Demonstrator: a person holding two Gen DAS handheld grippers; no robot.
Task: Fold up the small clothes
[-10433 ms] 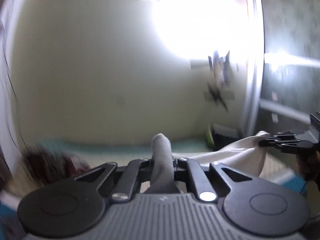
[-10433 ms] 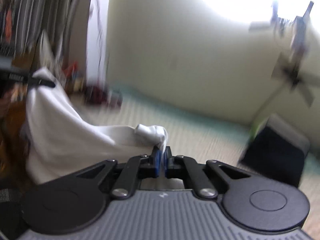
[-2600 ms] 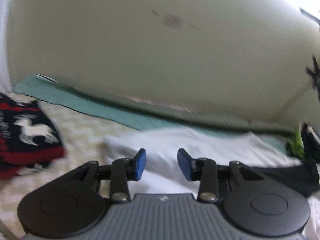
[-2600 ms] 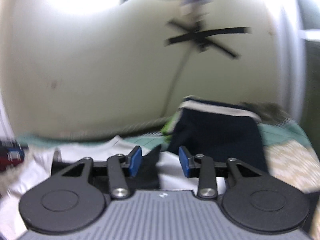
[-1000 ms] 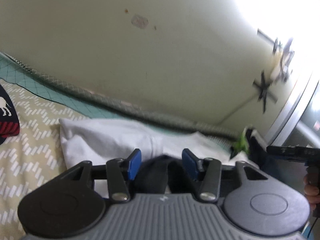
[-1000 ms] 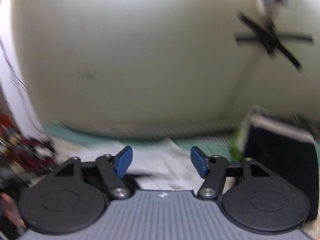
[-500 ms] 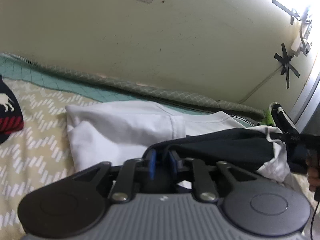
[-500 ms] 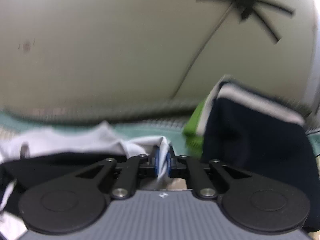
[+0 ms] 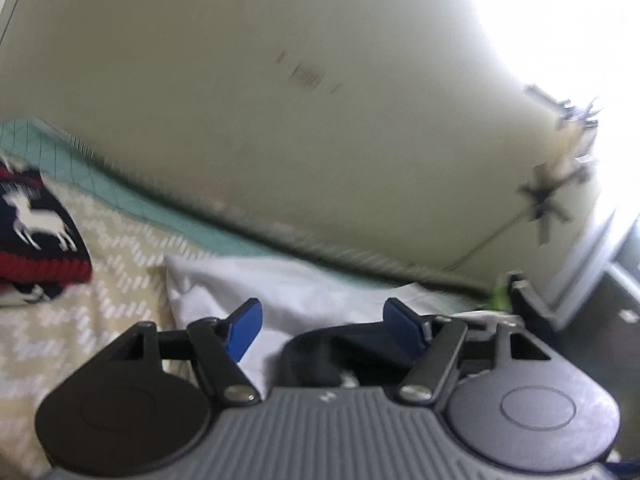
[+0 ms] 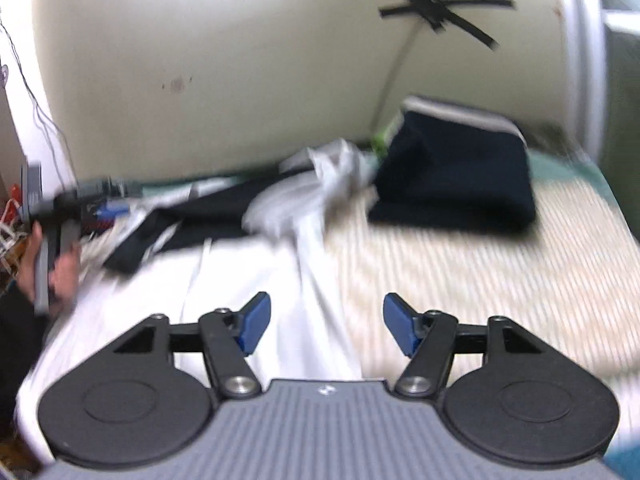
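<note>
White tee [image 10: 248,280] edge btwn parted fingers [image 10: 400,326].

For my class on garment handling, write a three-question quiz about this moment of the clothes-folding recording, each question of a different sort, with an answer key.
1. True or false: the left gripper is clamped on the black garment.
2. Multiple choice: what lies nearest the right gripper, under its fingertips? A) the white garment B) the folded navy garment C) the reindeer sweater
3. Fill in: the folded navy garment rests on the patterned ____, near the wall.

Key
1. False: both grippers' jaws have just been opening, and the pads stand clear of the cloth.
2. A
3. Bedcover
</note>
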